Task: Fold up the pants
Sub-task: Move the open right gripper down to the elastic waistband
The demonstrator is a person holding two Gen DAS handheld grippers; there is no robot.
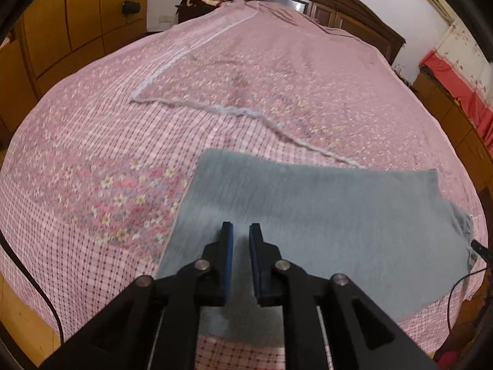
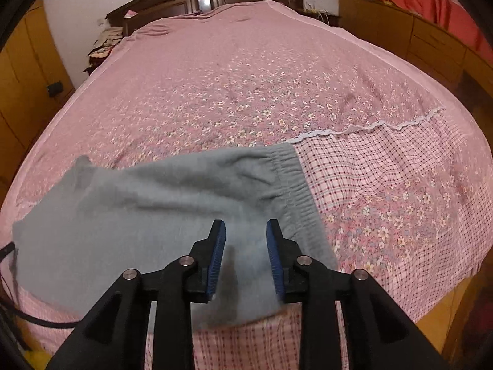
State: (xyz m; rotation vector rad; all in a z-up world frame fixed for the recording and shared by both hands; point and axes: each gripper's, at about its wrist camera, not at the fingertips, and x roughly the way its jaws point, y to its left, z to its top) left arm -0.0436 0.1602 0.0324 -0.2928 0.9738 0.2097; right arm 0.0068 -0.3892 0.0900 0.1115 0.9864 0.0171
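Grey fleece pants [image 1: 323,215] lie flat across the near edge of a pink bed. In the right wrist view the pants [image 2: 148,203] show their elastic waistband [image 2: 295,185] at the right end. My left gripper [image 1: 241,231] hovers over the pants' left part, its blue pads a narrow gap apart with nothing between them. My right gripper [image 2: 246,231] is open over the waist end, just left of the waistband, and holds nothing.
The bed [image 1: 129,141] has a pink floral and checked cover with a white lace trim [image 1: 215,109]. A dark wooden headboard [image 1: 339,9] stands at the far end. Wooden cabinets [image 1: 61,24] flank the bed. A black cable [image 2: 37,320] hangs at the near left edge.
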